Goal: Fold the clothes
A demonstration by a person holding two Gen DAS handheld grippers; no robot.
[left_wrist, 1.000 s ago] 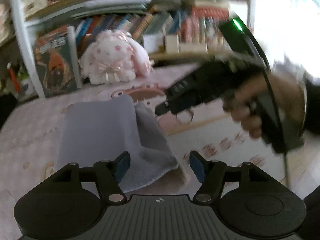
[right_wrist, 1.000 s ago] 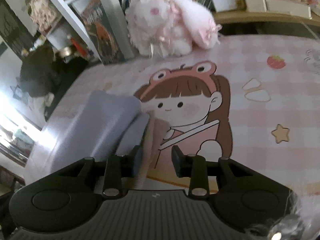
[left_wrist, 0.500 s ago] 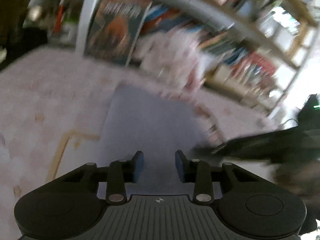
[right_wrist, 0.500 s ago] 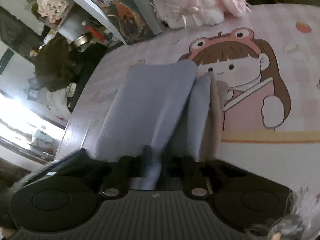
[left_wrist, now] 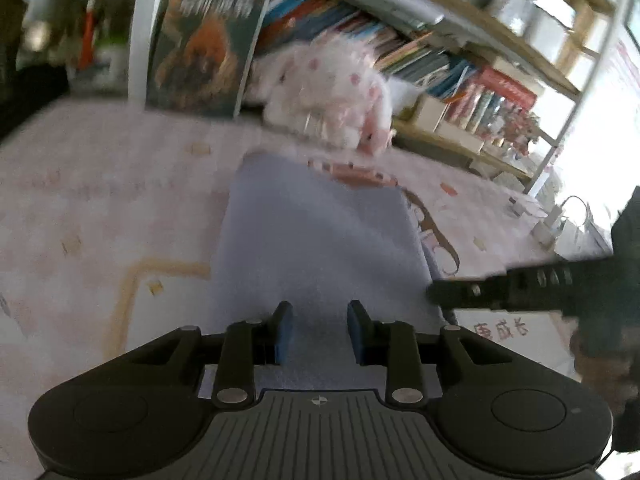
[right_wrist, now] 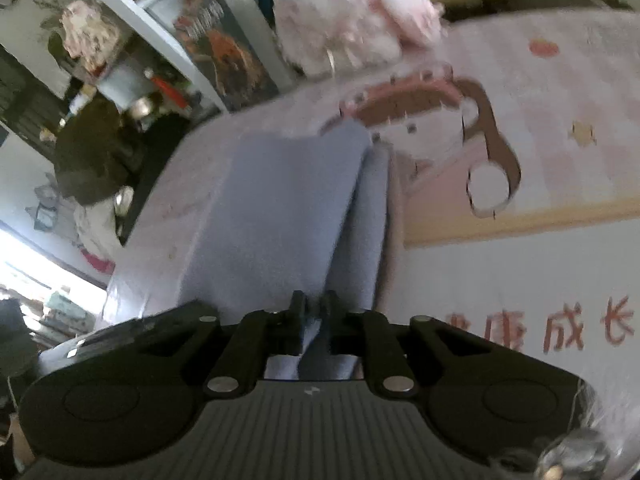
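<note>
Mid-fold, with grey cloth [right_wrist: 288,208] lying on mat [right_wrist: 520,272] just ahead of both claws, right claw [right_wrist: 313,320] pinching a raised fold while easing open, left claw [left_wrist: 319,330] opening over cloth, nothing pinched; next probably flattening the layers evenly.

The left claw [left_wrist: 319,332] shows a matte black body with two round housings like shoulders, a grey ribbed plate in the middle bearing a small round crosshair mark, silver screw heads at the link pivots, and blue pads lining its two black fingers [left_wrist: 282,330]. The right claw [right_wrist: 314,322] is the same build: black linkage arms, silver pivot screws, a ribbed grey centre plate with a small white mark, dark fingers. Seen from the left camera, the right claw [left_wrist: 520,286] is a long black bar with a row of slots along its side.
</note>
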